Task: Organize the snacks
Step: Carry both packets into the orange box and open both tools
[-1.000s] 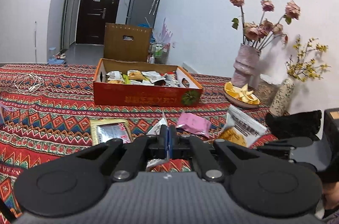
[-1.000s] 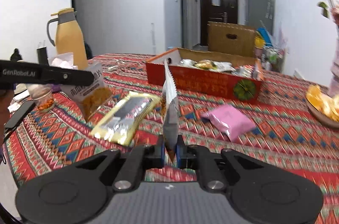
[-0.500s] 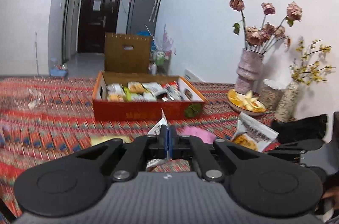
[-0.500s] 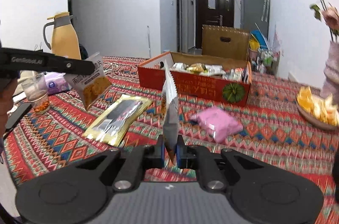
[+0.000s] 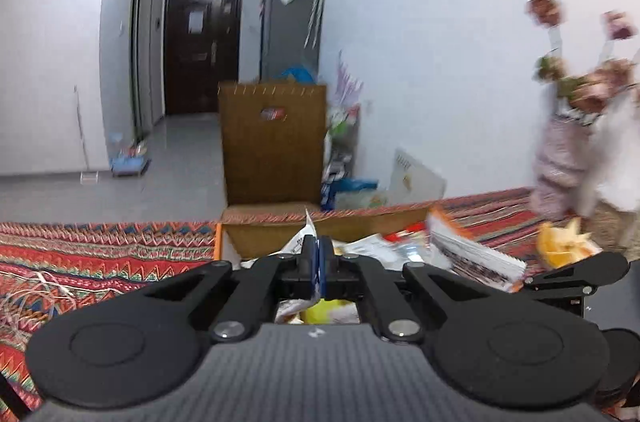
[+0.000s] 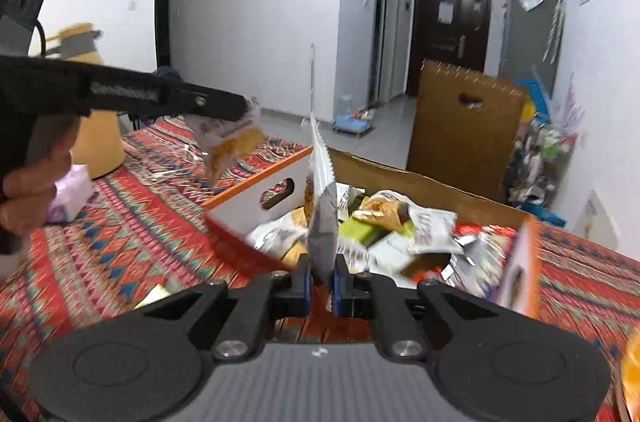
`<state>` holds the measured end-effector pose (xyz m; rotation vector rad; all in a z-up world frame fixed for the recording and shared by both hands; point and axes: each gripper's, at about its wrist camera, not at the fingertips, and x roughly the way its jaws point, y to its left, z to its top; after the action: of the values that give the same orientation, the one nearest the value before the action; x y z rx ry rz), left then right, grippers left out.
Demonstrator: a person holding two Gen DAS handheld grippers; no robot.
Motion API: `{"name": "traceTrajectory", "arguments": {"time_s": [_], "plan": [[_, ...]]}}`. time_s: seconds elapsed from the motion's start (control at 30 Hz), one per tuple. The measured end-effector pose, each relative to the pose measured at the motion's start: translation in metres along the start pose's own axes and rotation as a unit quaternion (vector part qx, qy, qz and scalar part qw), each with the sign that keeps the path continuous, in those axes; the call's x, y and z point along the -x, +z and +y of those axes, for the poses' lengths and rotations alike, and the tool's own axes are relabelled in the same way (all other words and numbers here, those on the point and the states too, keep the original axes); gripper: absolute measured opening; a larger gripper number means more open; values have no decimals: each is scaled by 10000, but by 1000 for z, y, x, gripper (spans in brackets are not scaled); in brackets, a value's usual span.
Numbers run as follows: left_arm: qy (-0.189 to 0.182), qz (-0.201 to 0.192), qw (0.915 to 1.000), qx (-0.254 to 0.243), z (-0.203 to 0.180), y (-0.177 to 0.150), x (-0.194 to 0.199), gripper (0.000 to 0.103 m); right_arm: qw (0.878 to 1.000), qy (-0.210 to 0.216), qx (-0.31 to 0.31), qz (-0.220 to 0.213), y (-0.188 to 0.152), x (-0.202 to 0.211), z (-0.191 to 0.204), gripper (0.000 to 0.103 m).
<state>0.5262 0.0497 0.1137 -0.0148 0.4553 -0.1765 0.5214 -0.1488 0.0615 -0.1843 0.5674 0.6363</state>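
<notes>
**Two grippers hold snack packets over a full box**

The left gripper point(image 5: 318, 262) is closed tight on the thin edge of a white packet point(image 5: 301, 242), which sticks up between its fingers. Just beyond and below it sits the open cardboard box point(image 5: 260, 222), on a counter point(image 5: 100, 254) covered with a red patterned cloth.

The right gripper point(image 6: 320, 280) is clamped on a silver packet point(image 6: 322, 206) that stands upright, edge-on, its serrated top pointing up. This packet hangs over the near left part of the same box point(image 6: 432, 182), which is heaped with wrapped snacks point(image 6: 400, 222) in white, green and red.

Seen from the right camera, the other gripper reaches in from the left, held by a hand point(image 6: 28, 190), with its packet showing white and orange. Seen from the left camera, a striped packet with orange corners point(image 5: 472, 254) is at the right, over the box.

A vase of pink flowers point(image 5: 560, 162) stands far right, blurred. A brown cardboard panel point(image 5: 272, 142) stands behind the box.
</notes>
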Motion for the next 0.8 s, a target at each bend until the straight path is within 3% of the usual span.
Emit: {"name": "traceTrajectory", "arguments": {"time_s": [0.17, 0.3, 0.37, 0.4, 0.43, 0.47, 0.5, 0.8], "plan": [[61, 521, 9980, 353, 29, 7, -78, 2, 9960, 405, -449, 653, 32, -95, -29, 10], [109, 803, 9952, 541, 40, 6, -115, 3, 9881, 759, -761, 1100, 44, -144, -43, 10], [-18, 989, 9925, 722, 46, 5, -129, 9, 9835, 904, -784, 1355, 48, -163, -47, 14], [-30, 1032, 9913, 819, 49, 4, -133, 19, 9803, 995, -884, 1457, 50, -171, -51, 19], [-30, 1027, 9908, 885, 52, 3, -134, 29, 9787, 1014, -964, 1500, 50, -175, -54, 25], [-10, 976, 9910, 915, 54, 1, -134, 33, 9802, 897, -962, 1477, 52, -175, -56, 37], [23, 936, 9916, 896, 55, 0, -132, 36, 9830, 760, -903, 1403, 53, -174, -58, 44], [126, 871, 9940, 650, 52, 8, -98, 49, 9915, 281, -744, 1030, 60, -125, -73, 47]]}}
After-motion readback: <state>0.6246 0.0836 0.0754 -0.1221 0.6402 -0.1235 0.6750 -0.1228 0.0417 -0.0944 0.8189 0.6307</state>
